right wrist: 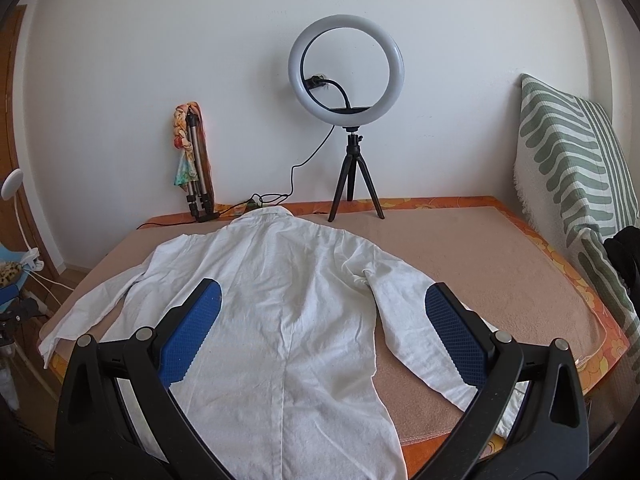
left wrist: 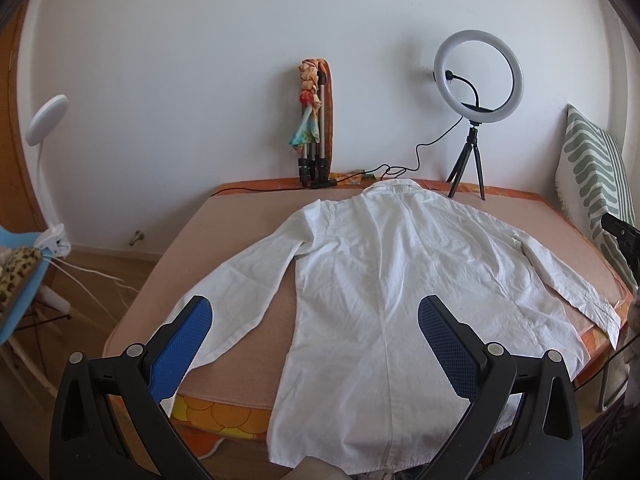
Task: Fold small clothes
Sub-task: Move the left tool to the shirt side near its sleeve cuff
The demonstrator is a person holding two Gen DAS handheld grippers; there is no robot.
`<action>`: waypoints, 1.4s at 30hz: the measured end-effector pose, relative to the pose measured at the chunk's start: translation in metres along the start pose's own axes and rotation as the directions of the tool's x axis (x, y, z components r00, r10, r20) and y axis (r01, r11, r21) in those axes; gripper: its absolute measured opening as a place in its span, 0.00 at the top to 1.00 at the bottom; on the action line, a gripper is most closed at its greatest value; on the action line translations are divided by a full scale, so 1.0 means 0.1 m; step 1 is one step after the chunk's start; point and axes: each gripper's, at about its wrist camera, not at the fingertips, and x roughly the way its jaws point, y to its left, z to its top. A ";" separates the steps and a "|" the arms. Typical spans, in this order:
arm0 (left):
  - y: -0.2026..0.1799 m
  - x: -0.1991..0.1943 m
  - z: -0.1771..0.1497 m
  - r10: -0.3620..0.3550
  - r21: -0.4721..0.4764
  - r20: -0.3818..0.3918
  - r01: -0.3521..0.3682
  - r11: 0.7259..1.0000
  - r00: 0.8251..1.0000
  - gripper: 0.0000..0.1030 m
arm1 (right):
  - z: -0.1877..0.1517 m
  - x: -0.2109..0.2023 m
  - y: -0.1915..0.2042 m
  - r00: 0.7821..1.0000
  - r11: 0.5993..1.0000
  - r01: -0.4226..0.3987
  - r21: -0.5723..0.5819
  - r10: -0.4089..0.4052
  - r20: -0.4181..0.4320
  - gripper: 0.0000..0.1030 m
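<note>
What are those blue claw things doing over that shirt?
A person holds a gripper in each hand to fold clothes. A white shirt lies spread flat on the table, sleeves out to both sides. The left gripper and right gripper are both open above it, holding nothing. No fold has been made yet.

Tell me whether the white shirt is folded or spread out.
Spread out. The white shirt lies flat on the bed, collar toward the wall, both sleeves angled outward, no part folded over. Neither hand-held gripper is holding it.
</note>
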 end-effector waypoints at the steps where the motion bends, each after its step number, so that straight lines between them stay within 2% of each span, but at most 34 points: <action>1: 0.11 -0.01 0.00 -0.014 -0.015 0.008 0.014 1.000 1.000 0.05 | 0.00 0.02 0.03 1.000 1.000 -0.012 -0.003 0.012 -0.007 0.00; 4: 0.45 -0.02 0.01 -0.005 -0.077 -0.009 0.004 0.997 1.000 0.11 | 0.00 0.13 0.20 0.997 0.998 -0.063 -0.012 0.063 -0.040 0.00; 6: 0.68 -0.02 0.00 0.012 -0.109 -0.024 -0.015 0.994 1.000 0.21 | 0.00 0.20 0.30 0.993 0.995 -0.103 -0.012 0.102 -0.065 0.00; 8: 0.90 -0.02 -0.02 0.030 -0.150 -0.045 -0.037 0.988 0.999 0.24 | 0.00 0.26 0.40 0.986 0.990 -0.140 -0.010 0.139 -0.088 0.00; 12: 1.26 0.00 -0.09 0.066 -0.203 -0.081 -0.081 0.976 0.995 0.36 | 0.00 0.33 0.63 0.972 0.975 -0.222 -0.017 0.220 -0.078 0.00; 14: 1.44 0.02 -0.15 0.082 -0.231 -0.100 -0.104 0.967 0.992 0.39 | 0.02 0.35 0.75 0.964 0.966 -0.257 -0.029 0.255 -0.077 0.00; 17: 1.64 0.08 -0.26 0.075 -0.272 -0.137 -0.110 0.956 0.988 0.47 | 0.08 0.44 0.98 0.951 0.952 -0.299 -0.057 0.293 -0.098 0.00; 21: 1.72 0.14 -0.40 0.060 -0.265 -0.178 -0.106 0.958 0.982 0.58 | 0.19 0.62 1.29 0.927 0.932 -0.356 -0.074 0.341 -0.156 0.00; 24: 1.69 0.19 -0.49 0.039 -0.213 -0.209 -0.085 0.973 0.977 0.58 | 0.25 0.83 1.57 0.909 0.919 -0.383 -0.092 0.357 -0.215 0.00; 27: 1.73 0.32 -0.57 0.025 -0.196 -0.245 -0.075 0.978 0.969 0.58 | 0.31 1.07 1.83 0.881 0.905 -0.417 -0.084 0.379 -0.283 0.00; 30: 1.84 0.44 -0.62 0.001 -0.210 -0.287 -0.064 0.976 0.958 0.62 | 0.35 1.32 2.07 0.835 0.888 -0.457 -0.040 0.413 -0.363 0.00; 34: 2.03 0.55 -0.64 0.018 -0.200 -0.322 -0.087 0.976 0.947 0.62 | 0.38 1.63 2.35 0.779 0.871 -0.491 0.027 0.453 -0.433 0.00; 38: 2.26 0.73 -0.76 0.034 -0.212 -0.373 -0.121 0.970 0.927 0.62 | 0.34 1.86 2.61 0.746 0.862 -0.506 0.041 0.461 -0.481 0.02; 42: 2.35 0.88 -0.89 -0.019 -0.244 -0.423 -0.094 0.965 0.906 0.62 | 0.26 2.02 2.87 0.724 0.860 -0.511 0.012 0.438 -0.532 0.03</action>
